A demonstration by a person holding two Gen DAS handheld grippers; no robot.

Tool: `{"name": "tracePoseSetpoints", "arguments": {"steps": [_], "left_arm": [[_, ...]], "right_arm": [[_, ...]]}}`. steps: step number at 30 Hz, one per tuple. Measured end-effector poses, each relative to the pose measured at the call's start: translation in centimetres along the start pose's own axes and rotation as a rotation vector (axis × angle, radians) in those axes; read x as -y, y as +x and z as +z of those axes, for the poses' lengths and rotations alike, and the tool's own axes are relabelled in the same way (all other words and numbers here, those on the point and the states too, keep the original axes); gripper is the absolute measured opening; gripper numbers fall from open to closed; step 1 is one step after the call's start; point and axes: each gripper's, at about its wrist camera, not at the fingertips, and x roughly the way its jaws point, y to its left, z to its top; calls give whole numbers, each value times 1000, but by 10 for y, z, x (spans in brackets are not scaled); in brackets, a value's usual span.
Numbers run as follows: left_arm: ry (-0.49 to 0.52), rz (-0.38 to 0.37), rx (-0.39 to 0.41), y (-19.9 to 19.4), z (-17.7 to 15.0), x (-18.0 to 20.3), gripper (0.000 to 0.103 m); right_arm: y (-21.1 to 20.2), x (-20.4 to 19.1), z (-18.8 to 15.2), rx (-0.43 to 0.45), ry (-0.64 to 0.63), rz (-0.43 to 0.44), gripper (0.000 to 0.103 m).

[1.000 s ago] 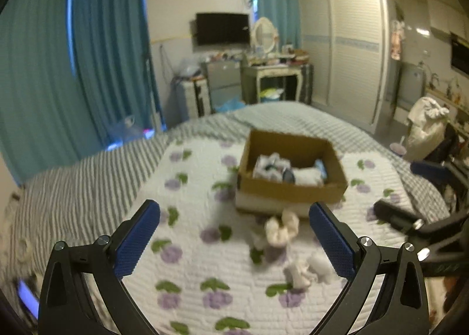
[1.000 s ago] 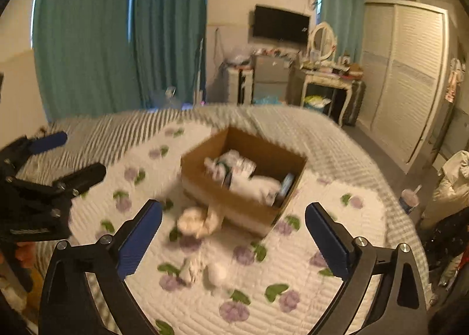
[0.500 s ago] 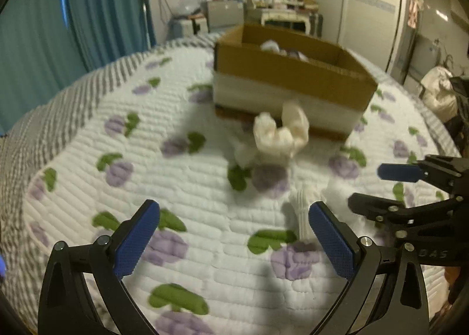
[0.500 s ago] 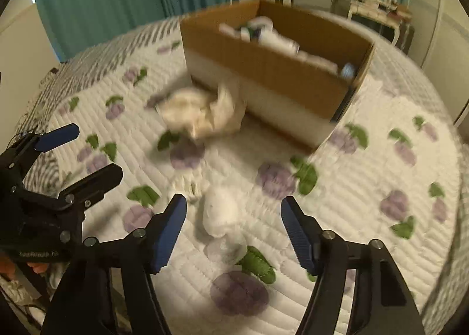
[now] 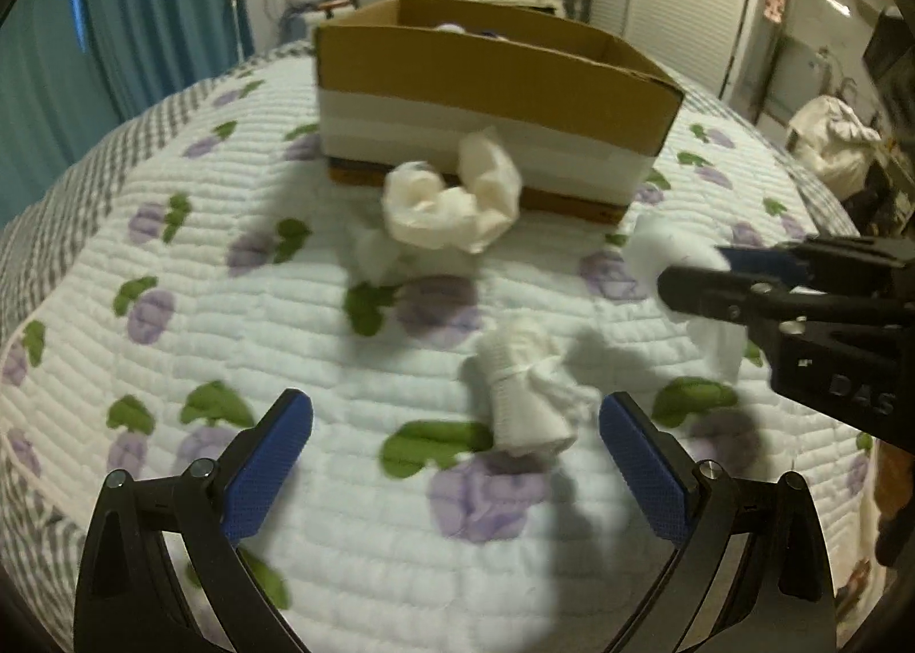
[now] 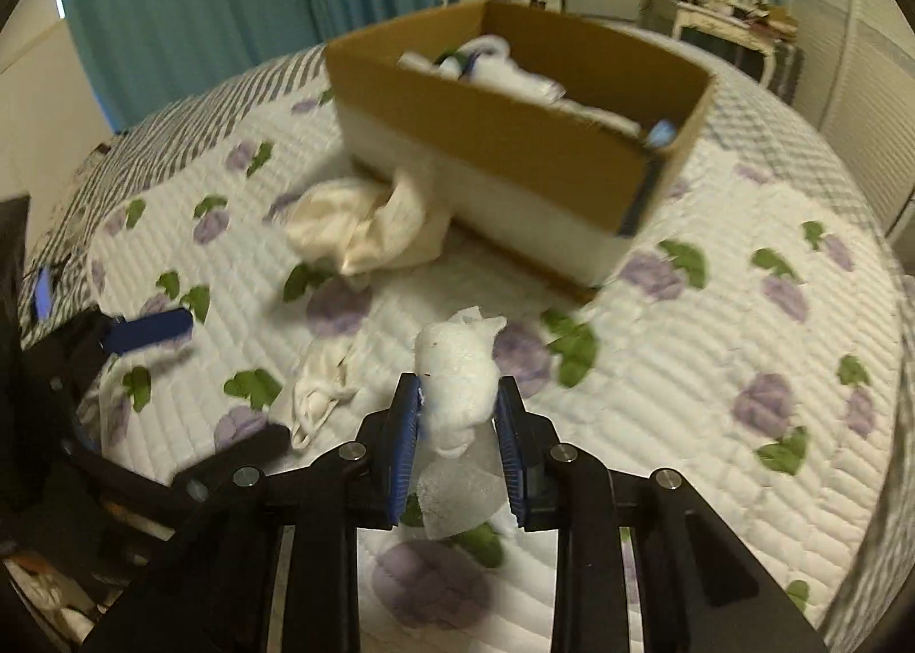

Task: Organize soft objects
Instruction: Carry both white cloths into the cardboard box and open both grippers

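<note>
The right claw (image 6: 456,427) has just been closing and now pinches a white wad (image 6: 457,367) over the quilt (image 6: 686,367). The left claw (image 5: 454,458) stands apart around a tied bundle (image 5: 523,395) (untouched). Cream cloth (image 5: 452,195) lies against the box (image 5: 492,81).

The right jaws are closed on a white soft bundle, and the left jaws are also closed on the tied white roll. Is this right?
Not quite. The right gripper is indeed closed on the white soft bundle, its jaws having just been closing. But the left wrist view shows the left gripper with its jaws wide open; the tied white roll lies on the quilt ahead of them, ungrasped.
</note>
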Motion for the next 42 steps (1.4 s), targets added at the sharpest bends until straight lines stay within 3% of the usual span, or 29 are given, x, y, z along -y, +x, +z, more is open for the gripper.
{"name": "tracePoseSetpoints", "arguments": {"steps": [1,3,5,11,18,25,34,42], "left_arm": [[2,-3,-3,4,2,3,98],[-1,-14,-24,14,7,6,76],[-10,-24,-50,26,9,9,70],[22,-72,-69,37,5,15,35],[19,-114,-60,24,5,12,32],[30,-131,28,-19,18,7,32],[58,-170,185,-77,73,-16,32],[153,-176,313,-94,140,-38,32]], "right_arm": [[-3,1,1,4,-1,-5,26],[-8,4,1,12,1,-17,26],[-8,7,1,12,10,-21,26],[-9,13,1,17,25,-25,26],[-10,11,1,19,26,-24,26],[-38,-1,7,67,20,-52,26],[-112,-4,39,230,97,-126,26],[-153,-3,95,362,108,-201,26]]}}
